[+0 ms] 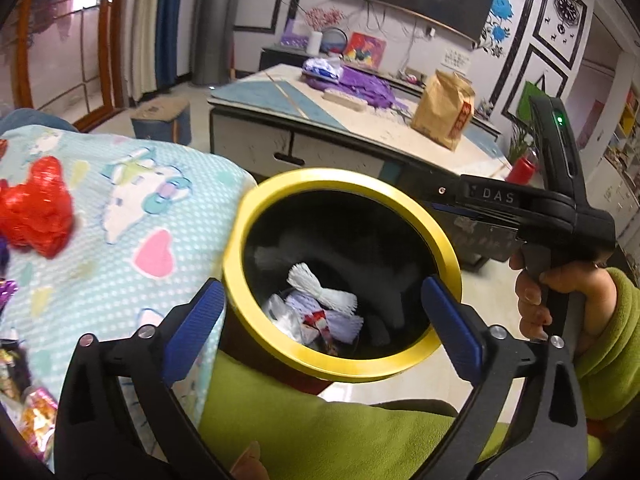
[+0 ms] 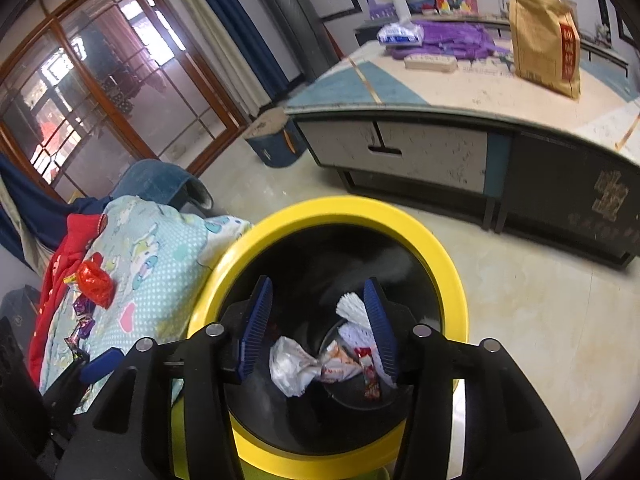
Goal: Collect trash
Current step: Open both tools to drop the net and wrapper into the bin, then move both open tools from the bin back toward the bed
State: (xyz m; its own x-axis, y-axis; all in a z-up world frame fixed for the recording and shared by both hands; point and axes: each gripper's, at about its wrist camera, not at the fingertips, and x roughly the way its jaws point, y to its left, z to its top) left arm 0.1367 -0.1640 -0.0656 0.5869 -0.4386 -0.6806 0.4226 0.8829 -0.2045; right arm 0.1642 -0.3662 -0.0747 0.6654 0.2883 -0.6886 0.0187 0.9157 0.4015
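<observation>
At the far left of the left wrist view, a crumpled red plastic wrapper (image 1: 34,212) is seen lying on a pale blue blanket (image 1: 120,200) printed with cartoon figures and pink hearts. More small wrappers, purple and orange (image 1: 36,416), are scattered along the blanket's near edge. In the right wrist view the same red wrapper (image 2: 94,282) is seen beside several purple candy wrappers (image 2: 82,320) on that blanket.

Just right of the blanket, touching its edge, a round bin (image 1: 340,184) with a bright yellow rim and a black inside is placed on the floor. Its bottom is covered by trash: a white foam net sleeve (image 1: 320,290), clear crinkled plastic and a red-and-white snack wrapper (image 2: 370,372). A twisted white wrapper (image 2: 304,364) is seen within the bin's mouth below the right gripper; whether it is resting on the pile cannot be told.

The left gripper (image 1: 324,320) is held over the bin with its blue-padded fingers spread wide apart, nothing between them. The right gripper (image 2: 320,328) is held above the bin's mouth with its fingers partly apart, no pad pressed on anything. In the left wrist view its black body is seen gripped by a hand (image 1: 560,300) in a green sleeve.

Farther right, a low table (image 2: 460,92) is seen bearing a brown paper bag (image 2: 544,36) and purple cloth (image 2: 448,40).
</observation>
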